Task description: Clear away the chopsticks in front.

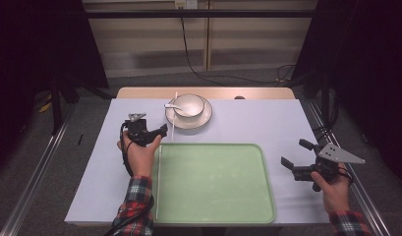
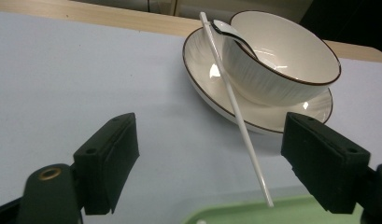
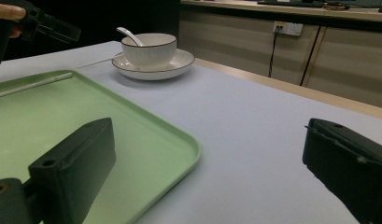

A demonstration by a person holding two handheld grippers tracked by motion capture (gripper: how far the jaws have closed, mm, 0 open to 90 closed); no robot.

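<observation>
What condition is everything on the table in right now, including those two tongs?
Left tongs: open, holding nothing.
Right tongs: open, holding nothing.
White ceramic bowl: upright on the saucer.
White spoon: resting in the bowl.
Thin white stick: leaning on the saucer rim.
Pale green plastic tray: flat, a second stick along its left edge.

wall (image 1: 149, 39): pale panels; socket (image 1: 185, 4): cable hanging; floor (image 1: 36, 147): grey; sides: dark curtains (image 1: 21, 59)
</observation>
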